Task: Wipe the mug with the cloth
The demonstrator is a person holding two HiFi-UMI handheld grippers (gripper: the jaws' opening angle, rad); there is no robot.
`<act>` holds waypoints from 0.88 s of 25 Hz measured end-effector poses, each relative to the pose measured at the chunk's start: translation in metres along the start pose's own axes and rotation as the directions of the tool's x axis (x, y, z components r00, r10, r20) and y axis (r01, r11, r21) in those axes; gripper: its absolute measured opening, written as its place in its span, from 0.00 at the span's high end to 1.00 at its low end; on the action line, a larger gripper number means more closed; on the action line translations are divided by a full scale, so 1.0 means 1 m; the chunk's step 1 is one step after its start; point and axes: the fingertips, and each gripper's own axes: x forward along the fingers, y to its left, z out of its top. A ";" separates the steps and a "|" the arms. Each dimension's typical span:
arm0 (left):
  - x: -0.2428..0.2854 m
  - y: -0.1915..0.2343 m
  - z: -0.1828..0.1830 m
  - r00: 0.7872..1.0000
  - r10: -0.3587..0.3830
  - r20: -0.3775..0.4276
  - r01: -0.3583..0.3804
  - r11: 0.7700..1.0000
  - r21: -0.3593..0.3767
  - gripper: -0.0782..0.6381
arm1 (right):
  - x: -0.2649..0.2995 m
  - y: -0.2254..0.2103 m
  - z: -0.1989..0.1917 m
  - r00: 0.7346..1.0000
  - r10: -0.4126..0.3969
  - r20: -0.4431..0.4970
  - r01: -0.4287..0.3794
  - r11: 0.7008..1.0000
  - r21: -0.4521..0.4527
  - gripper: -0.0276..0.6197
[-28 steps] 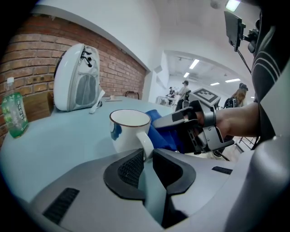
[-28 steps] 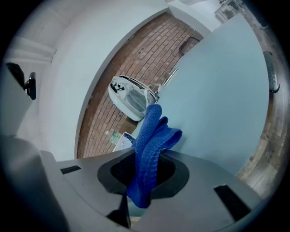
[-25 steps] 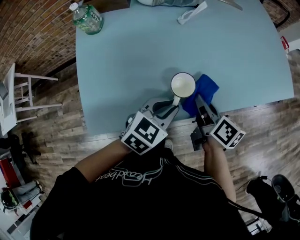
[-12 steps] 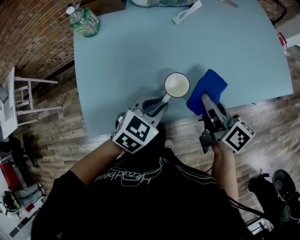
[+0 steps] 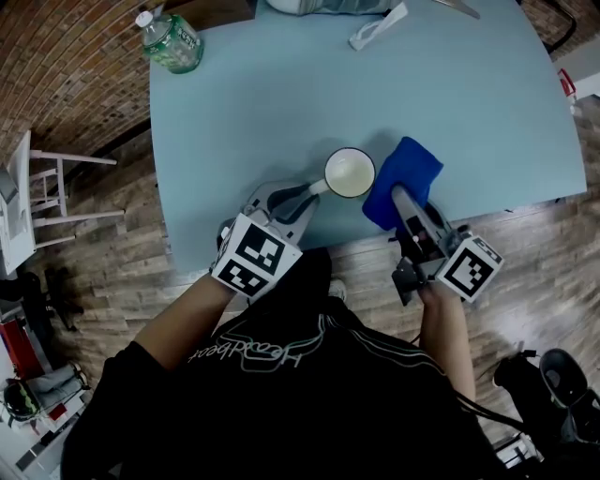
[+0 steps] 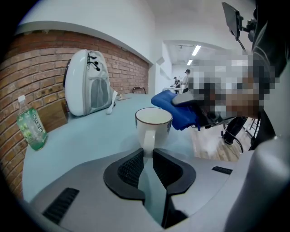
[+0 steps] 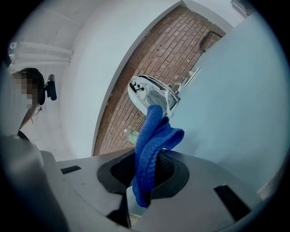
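Note:
A white mug (image 5: 350,172) stands upright near the front edge of the light blue table (image 5: 281,103). My left gripper (image 5: 314,187) is shut on its handle, and in the left gripper view the handle sits pinched between the pads, with the mug (image 6: 154,124) just beyond the left gripper (image 6: 148,156). A blue cloth (image 5: 403,178) hangs bunched in my right gripper (image 5: 398,197), close to the mug's right side. In the right gripper view the cloth (image 7: 152,140) fills the jaws of the right gripper (image 7: 146,170) and stands up out of them. The cloth (image 6: 174,108) shows behind the mug.
A green water bottle (image 5: 173,39) stands at the table's far left corner. A white bag-like object (image 6: 88,84) and a white strip (image 5: 377,28) lie at the far edge. A white stool (image 5: 37,187) stands on the wooden floor to the left. The table's front edge runs just under both grippers.
The left gripper has carried the mug a little to the left. The right gripper has risen with the cloth, swung out to the right and come back beside the mug.

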 end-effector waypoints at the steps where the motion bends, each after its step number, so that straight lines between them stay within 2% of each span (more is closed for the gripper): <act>1: 0.000 0.000 0.000 1.000 0.003 0.002 -0.003 1.000 -0.001 0.79 | 0.001 0.000 -0.001 1.000 0.001 -0.002 -0.001 1.000 0.004 0.86; 8: 0.000 -0.002 0.001 1.000 0.000 0.014 0.000 1.000 -0.003 0.79 | 0.013 -0.005 -0.010 0.999 -0.011 -0.053 0.009 0.999 -0.033 0.86; 15: 0.001 0.004 0.001 0.999 -0.009 0.035 0.009 1.000 0.010 0.79 | 0.023 -0.028 -0.025 0.976 -0.142 -0.165 0.125 0.986 -0.109 0.86; 19: 0.002 0.010 0.002 0.999 0.003 0.045 -0.004 1.000 0.015 0.79 | 0.025 -0.033 -0.032 0.958 -0.190 -0.213 0.157 0.974 -0.163 0.86; 22: 0.005 0.016 0.003 0.998 0.006 0.055 -0.008 1.000 0.026 0.79 | 0.027 -0.037 -0.036 0.951 -0.202 -0.235 0.166 0.973 -0.163 0.86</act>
